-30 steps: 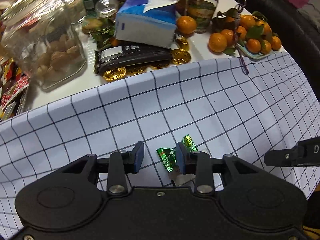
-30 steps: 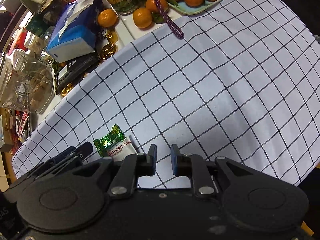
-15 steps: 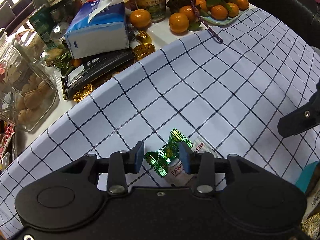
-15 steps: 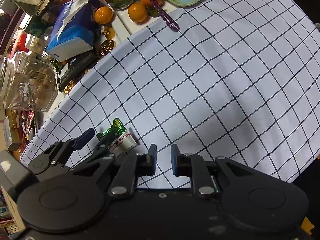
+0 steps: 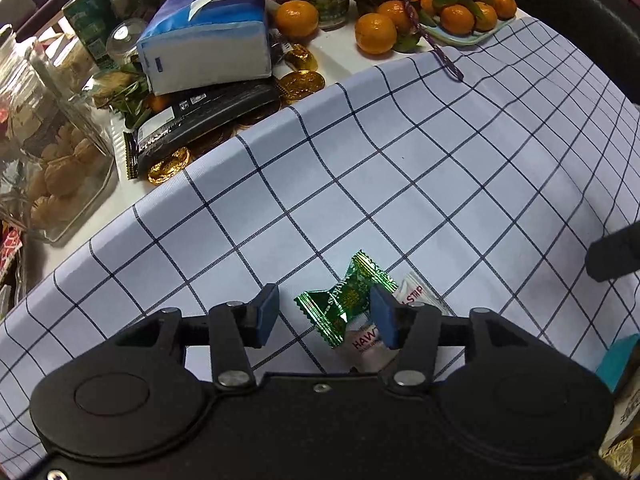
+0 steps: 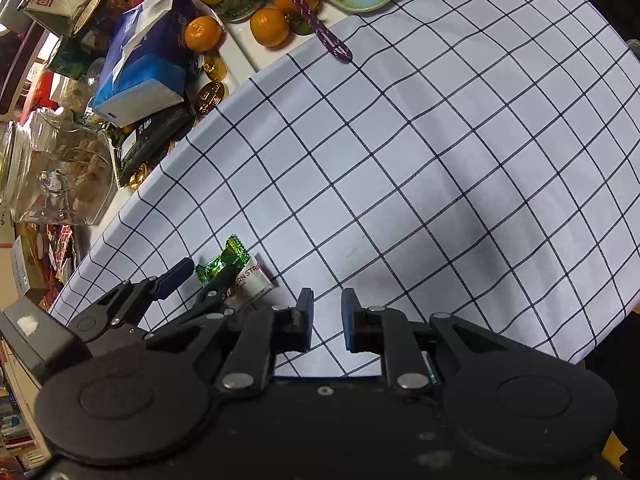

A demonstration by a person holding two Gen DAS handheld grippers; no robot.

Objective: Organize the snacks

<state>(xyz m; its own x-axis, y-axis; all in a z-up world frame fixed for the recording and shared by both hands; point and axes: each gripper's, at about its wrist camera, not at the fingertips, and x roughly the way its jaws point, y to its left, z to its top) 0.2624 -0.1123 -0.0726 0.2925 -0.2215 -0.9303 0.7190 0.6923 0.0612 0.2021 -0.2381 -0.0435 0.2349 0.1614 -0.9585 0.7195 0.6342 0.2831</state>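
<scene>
Here the left gripper (image 5: 325, 314) is spread wide around the green candy (image 5: 344, 298), which lies on the checked cloth (image 5: 440, 168), overlapping a white hawthorn strip packet (image 5: 412, 294) just beyond it. For a clean pick, only the green candy should be pinched across its middle, the white packet being left behind. The right gripper (image 6: 327, 320) is held slightly parted and empty, beside the candy.
</scene>
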